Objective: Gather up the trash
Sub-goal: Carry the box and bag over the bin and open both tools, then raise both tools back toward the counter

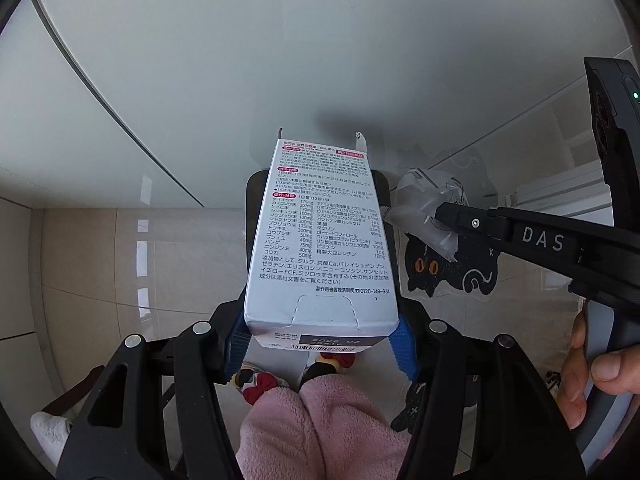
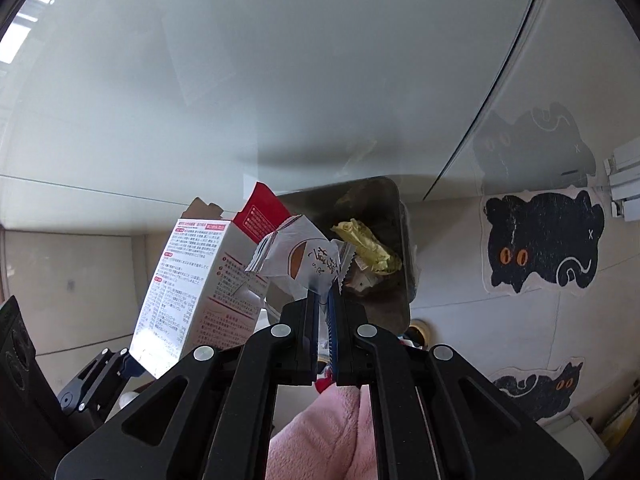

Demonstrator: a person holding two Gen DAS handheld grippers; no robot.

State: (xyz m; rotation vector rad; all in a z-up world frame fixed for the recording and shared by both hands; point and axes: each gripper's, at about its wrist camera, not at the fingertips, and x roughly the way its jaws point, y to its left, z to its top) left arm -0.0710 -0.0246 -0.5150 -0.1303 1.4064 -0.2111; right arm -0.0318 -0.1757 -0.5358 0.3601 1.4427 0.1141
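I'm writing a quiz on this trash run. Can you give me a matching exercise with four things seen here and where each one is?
Things:
1. white box
2. snack wrapper
3. yellow-green crumpled paper
4. black cat mat

Places:
A. lying in the bin
B. flat on the tiled floor
C. clamped in the left gripper
D. pinched in the right gripper

Pairs: 1-C, 2-D, 3-A, 4-B
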